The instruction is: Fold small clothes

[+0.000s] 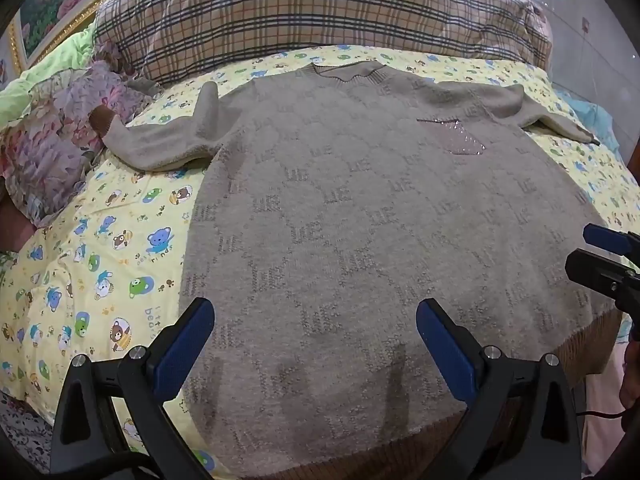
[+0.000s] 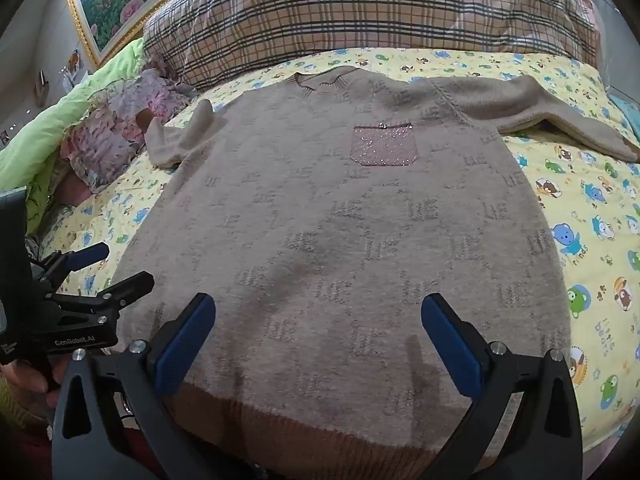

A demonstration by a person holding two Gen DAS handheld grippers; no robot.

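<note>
A bed covered in a yellow cotton sheet printed with cartoon bears (image 1: 120, 248) carries everything. Directly ahead of the wide-spread left gripper (image 1: 314, 344) a beige knitted sweater with a sparkly chest pocket (image 1: 360, 216) lies flat on it. Beyond the sweater rests a plaid quilt (image 1: 320, 12); far left, a crumpled floral fabric (image 1: 56, 128).

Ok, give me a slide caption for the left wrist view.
Open left gripper above a beige knitted sweater spread flat on a yellow bear-print bedsheet, unfolded.
</note>
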